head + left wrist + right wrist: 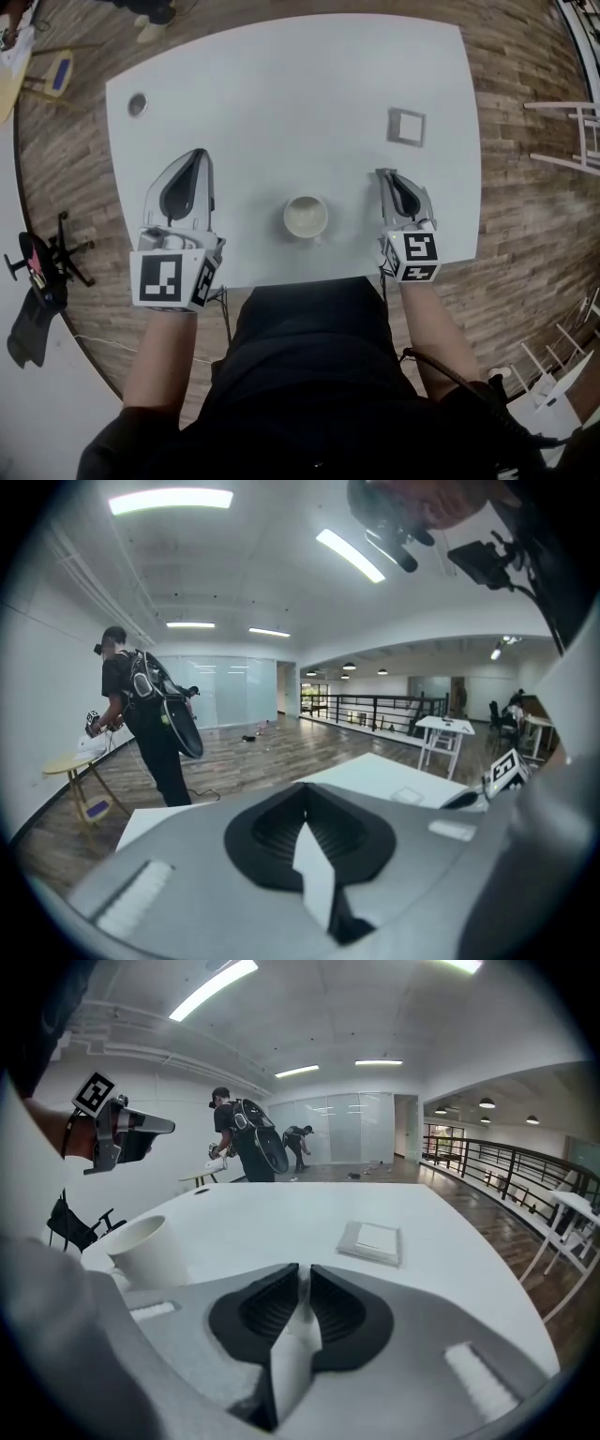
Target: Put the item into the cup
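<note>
Grippers, hand-held, tilted down over desk (281, 94): left gripper (196, 156) jaws together; right gripper (383, 174) jaws a slit apart, empty. Cup (306, 217) between them; flat square item (407, 127) on desk beyond right gripper. Black-and-white square markers on cubes (169, 278).

White cup (306, 217), round, standing upright with its mouth open upward, close to the near edge of the white table (281, 103). Flat square item (406, 127), pale grey frame around a white centre, lying flat toward the table's far right, well apart from the cup and slightly askew.
</note>
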`<act>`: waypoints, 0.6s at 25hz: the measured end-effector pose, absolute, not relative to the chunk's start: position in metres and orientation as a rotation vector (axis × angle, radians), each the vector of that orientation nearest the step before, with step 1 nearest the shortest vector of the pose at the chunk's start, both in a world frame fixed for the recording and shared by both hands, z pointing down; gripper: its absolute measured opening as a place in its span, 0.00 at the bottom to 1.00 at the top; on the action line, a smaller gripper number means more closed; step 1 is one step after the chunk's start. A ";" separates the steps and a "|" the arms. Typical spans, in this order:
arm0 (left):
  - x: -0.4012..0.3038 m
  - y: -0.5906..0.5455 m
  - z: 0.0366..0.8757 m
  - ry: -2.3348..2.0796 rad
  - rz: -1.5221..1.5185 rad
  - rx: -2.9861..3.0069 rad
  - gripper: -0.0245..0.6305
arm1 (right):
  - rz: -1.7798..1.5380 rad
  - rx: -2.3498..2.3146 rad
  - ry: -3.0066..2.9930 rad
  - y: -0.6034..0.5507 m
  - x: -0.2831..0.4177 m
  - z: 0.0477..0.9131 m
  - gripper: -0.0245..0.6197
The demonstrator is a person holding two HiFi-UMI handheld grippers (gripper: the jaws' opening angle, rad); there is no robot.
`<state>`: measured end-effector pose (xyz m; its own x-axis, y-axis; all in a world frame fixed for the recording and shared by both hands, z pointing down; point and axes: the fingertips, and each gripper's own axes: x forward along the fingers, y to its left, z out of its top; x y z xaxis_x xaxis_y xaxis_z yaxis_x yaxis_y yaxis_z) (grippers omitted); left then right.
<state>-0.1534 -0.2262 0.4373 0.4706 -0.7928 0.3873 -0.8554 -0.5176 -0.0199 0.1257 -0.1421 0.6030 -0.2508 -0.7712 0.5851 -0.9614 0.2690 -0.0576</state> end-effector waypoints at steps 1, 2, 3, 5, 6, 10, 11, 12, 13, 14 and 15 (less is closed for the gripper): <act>-0.153 -0.225 0.437 -1.441 0.523 2.536 0.05 | 0.569 1.562 -2.104 -0.143 0.126 0.602 0.10; -0.153 -0.225 0.437 -1.445 0.518 2.536 0.05 | 0.562 1.562 -2.109 -0.143 0.125 0.600 0.10; -0.153 -0.225 0.435 -1.450 0.510 2.537 0.05 | 0.554 1.561 -2.114 -0.144 0.125 0.598 0.10; -0.153 -0.224 0.432 -1.457 0.498 2.545 0.05 | 0.537 1.562 -2.120 -0.145 0.126 0.593 0.10; -0.153 -0.224 0.431 -1.458 0.495 2.549 0.05 | 0.530 1.568 -2.121 -0.146 0.126 0.591 0.10; -0.156 -0.222 0.425 -1.464 0.487 2.568 0.05 | 0.492 1.594 -2.124 -0.150 0.127 0.579 0.10; -0.157 -0.222 0.423 -1.465 0.484 2.573 0.05 | 0.467 1.590 -2.126 -0.151 0.125 0.575 0.10; -0.158 -0.222 0.420 -1.466 0.482 2.579 0.05 | 0.439 1.584 -2.129 -0.152 0.123 0.572 0.10; -0.157 -0.222 0.418 -1.466 0.478 2.587 0.05 | 0.417 1.581 -2.132 -0.153 0.122 0.568 0.10; -0.157 -0.222 0.416 -1.466 0.475 2.597 0.05 | 0.403 1.583 -2.135 -0.154 0.122 0.565 0.10; -0.156 -0.223 0.413 -1.467 0.470 2.608 0.05 | 0.397 1.592 -2.136 -0.155 0.122 0.562 0.10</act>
